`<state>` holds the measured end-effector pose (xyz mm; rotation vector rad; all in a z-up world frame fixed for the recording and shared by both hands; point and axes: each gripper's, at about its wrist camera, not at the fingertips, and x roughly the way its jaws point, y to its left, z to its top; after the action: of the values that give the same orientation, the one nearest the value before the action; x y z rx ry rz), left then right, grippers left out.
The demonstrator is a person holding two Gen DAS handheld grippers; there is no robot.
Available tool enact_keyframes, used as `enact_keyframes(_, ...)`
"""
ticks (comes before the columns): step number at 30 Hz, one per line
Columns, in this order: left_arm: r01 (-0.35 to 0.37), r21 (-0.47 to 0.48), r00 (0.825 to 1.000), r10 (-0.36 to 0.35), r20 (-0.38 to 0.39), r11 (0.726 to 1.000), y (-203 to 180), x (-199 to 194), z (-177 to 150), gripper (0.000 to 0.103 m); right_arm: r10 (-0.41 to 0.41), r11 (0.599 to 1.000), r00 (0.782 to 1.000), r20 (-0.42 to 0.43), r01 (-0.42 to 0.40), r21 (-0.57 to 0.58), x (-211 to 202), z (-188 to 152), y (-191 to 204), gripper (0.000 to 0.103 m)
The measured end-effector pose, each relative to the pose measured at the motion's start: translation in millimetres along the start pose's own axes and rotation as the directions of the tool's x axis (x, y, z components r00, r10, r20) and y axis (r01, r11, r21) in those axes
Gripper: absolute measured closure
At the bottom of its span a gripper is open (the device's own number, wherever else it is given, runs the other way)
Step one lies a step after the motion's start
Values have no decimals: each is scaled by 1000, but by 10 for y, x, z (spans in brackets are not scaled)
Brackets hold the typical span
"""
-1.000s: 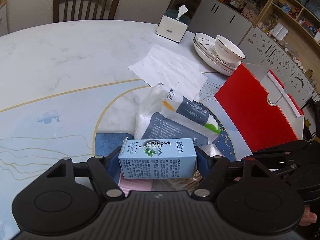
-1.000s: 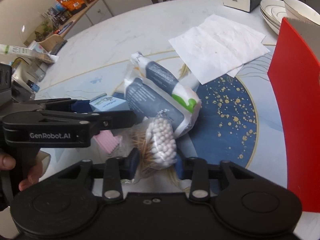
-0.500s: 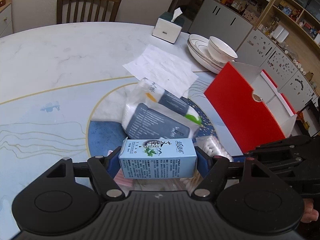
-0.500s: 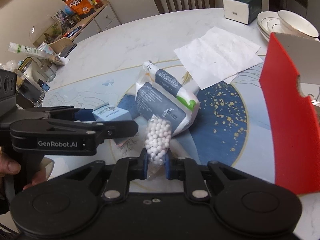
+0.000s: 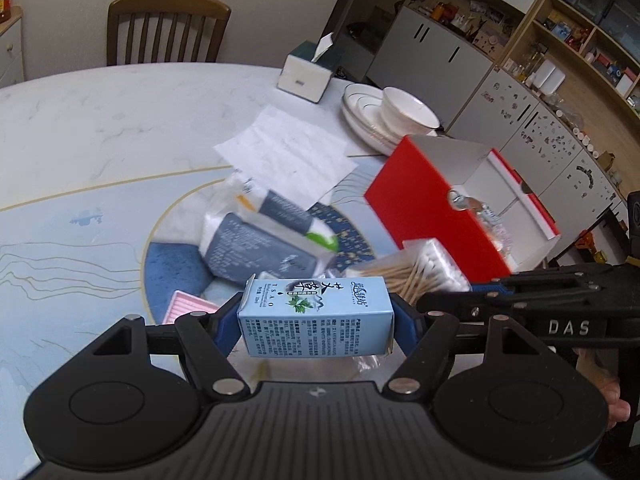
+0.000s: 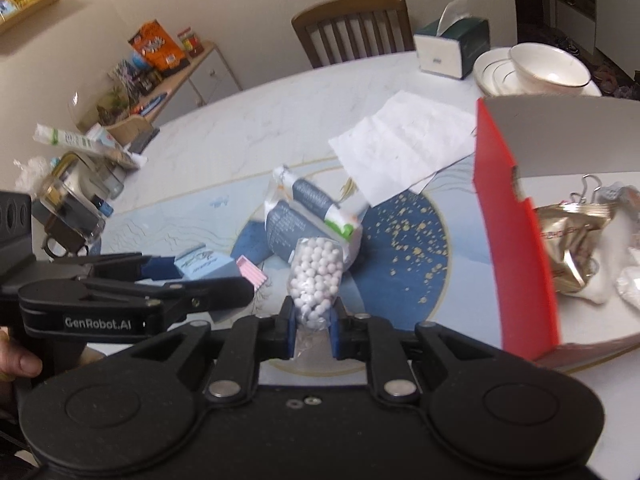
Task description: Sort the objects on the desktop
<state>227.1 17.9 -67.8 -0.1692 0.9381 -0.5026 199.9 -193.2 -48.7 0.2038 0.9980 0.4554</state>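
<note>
Two items in hand: both are lifted clear of the table (image 5: 100, 128), neither yet put away.
Left gripper (image 5: 316, 316): clamped across the ends of a pale blue carton (image 5: 316, 320), which it carries lengthwise above the table.
Right gripper (image 6: 314, 326): jaws pinched nearly together on the lower end of a clear bag of cotton swabs (image 6: 316, 276), whose white tips stand up above the pads.
Destination: a red box (image 6: 516, 248) with a white inside, standing open to the right of the pile; judged to be where sorted things go.
Already in the box: a gold foil packet (image 6: 572, 240), a metal clip and some white packets, though blur makes the rest hard to name.
Left on the table: two grey-and-white wrapped packs (image 5: 264, 248) lying one over the other at the centre of the blue circle, and a pink ridged piece (image 5: 186, 308) just beside them.
Unclear whether to be sorted: a creased sheet of white paper (image 5: 288, 152) behind the packs.
Likely not part of it: tissue box (image 5: 308, 76) and stacked dishes (image 5: 392, 116) at the far edge.
Progress: roughly midway, by my reading; two drops into the box come next, then the remaining pile.
</note>
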Motion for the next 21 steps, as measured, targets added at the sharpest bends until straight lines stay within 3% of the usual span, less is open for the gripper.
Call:
enact_keyframes(11,8,34,999,-9,43,999,-512,-88,98,30,20,999,998,63,-18,-40,-438,80,-213,88)
enact_keyframes(21,12,70,998,-17,65,997,-1030,99,246,30,28,999,992,124,-22,-46,-794,173,-630,88)
